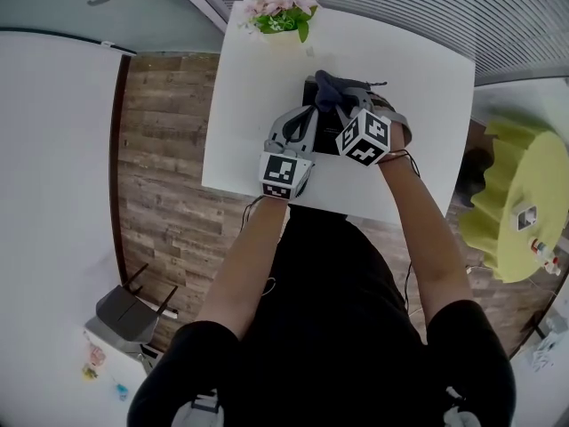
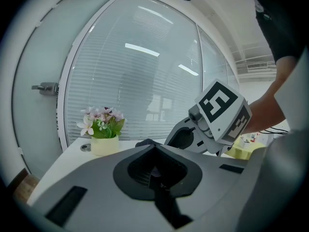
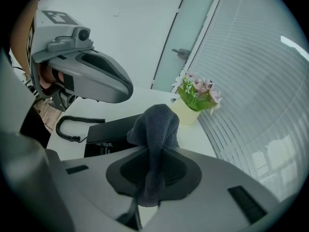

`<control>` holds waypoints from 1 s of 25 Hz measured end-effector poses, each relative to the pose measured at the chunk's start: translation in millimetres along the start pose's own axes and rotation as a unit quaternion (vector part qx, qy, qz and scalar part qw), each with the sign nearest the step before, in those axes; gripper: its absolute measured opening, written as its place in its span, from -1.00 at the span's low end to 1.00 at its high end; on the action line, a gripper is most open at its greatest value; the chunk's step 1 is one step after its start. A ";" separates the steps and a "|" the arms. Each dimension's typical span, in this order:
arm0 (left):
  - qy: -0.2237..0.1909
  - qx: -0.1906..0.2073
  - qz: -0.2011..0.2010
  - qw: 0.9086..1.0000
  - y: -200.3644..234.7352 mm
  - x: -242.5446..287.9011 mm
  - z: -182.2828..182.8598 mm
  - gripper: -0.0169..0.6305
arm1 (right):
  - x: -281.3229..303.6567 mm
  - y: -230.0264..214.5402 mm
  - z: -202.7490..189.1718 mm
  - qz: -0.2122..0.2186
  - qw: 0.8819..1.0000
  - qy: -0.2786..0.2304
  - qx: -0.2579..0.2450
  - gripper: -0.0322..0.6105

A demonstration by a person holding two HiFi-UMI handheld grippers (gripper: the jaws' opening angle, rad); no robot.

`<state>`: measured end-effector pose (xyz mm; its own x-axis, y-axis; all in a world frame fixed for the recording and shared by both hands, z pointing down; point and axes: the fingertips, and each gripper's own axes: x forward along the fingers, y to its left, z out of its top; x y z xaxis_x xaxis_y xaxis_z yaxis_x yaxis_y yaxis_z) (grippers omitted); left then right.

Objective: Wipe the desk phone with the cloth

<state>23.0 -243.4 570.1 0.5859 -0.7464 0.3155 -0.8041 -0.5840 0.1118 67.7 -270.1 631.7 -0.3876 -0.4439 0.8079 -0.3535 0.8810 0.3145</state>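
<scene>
The black desk phone (image 1: 325, 142) lies on the white table (image 1: 427, 114), mostly covered by both grippers. In the right gripper view the phone (image 3: 113, 132) and its coiled cord (image 3: 72, 127) lie just past the jaws. My right gripper (image 3: 152, 170) is shut on a dark grey cloth (image 3: 155, 122), which bunches up above the phone. That cloth (image 1: 331, 85) also shows in the head view ahead of the right gripper (image 1: 345, 107). My left gripper (image 1: 300, 124) hovers beside it on the left, its jaws (image 2: 154, 170) shut with nothing seen between them.
A pot of pink flowers (image 1: 280, 12) stands at the table's far edge, close to a glass wall with blinds (image 2: 145, 71). A yellow-green round table (image 1: 520, 203) stands to the right. Wooden floor (image 1: 164, 149) lies left of the table.
</scene>
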 end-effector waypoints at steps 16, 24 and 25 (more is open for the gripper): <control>0.006 0.000 0.003 1.000 -11.8 -21.2 -17.1 -0.92 | -0.5 45.0 -11.2 0.036 0.999 0.014 0.007 -0.71; 0.011 -0.006 0.010 1.000 -13.6 -32.6 -28.2 -0.92 | 0.5 71.0 -18.2 0.053 0.998 0.022 0.005 -0.71; 0.012 -0.007 0.011 1.000 -13.8 -33.6 -29.8 -0.92 | 0.5 73.3 -18.7 0.054 0.998 0.022 0.006 -0.71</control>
<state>11.4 -200.8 586.1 0.5658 -0.7508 0.3408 -0.8180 -0.5632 0.1172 57.5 -202.7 664.4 -0.3864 -0.3379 0.8582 -0.3212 0.9215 0.2182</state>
